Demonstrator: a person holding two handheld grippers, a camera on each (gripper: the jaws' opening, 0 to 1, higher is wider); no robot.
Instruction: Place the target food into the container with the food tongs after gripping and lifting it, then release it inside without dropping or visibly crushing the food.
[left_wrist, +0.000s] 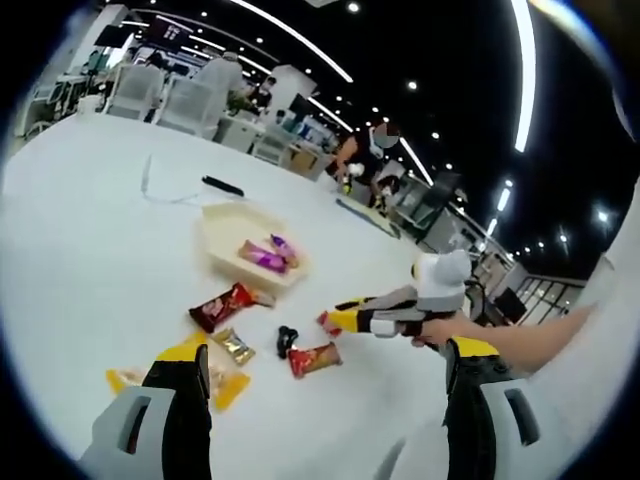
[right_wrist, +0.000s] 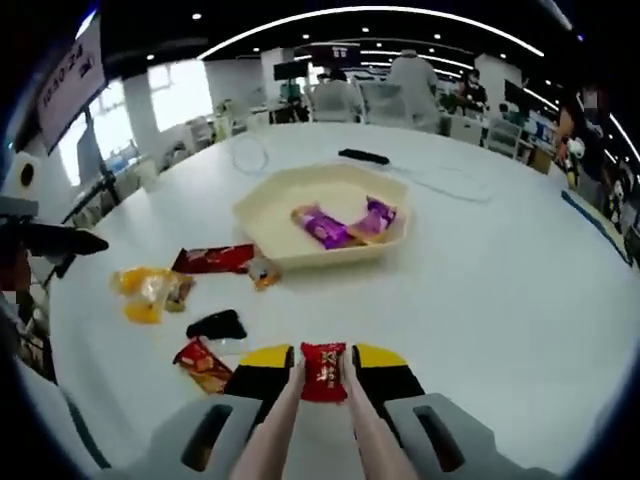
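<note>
Right gripper (right_wrist: 323, 372): jaws closed on my tongs (right_wrist: 300, 425), two pale arms running up between the yellow tips. Tongs pressed together, pinching a small red snack packet (right_wrist: 323, 371). Packet is glossy red with pale print, upright between the tong tips, looks flat and not squashed. It's held just above the white table (right_wrist: 500, 300), short of the container.

Just left of it on the table: another red packet (right_wrist: 203, 364), a small black item (right_wrist: 218, 324), then a yellow wrapper (right_wrist: 148, 290) and a long dark-red bar (right_wrist: 215, 259).

Further out: cream container (right_wrist: 330, 215), shallow with angled sides, two purple-wrapped pieces (right_wrist: 325, 228) already lying inside.

Left gripper (left_wrist: 325, 385): jaws spread wide, nothing between them, hovering over the table. In the left gripper view the right gripper sits ahead with the red packet at its tip (left_wrist: 327, 322), near side of the container.

Beyond the container: black remote-like object (right_wrist: 363, 156) and a thin cable (right_wrist: 250, 155). People and chairs at the far edge.
</note>
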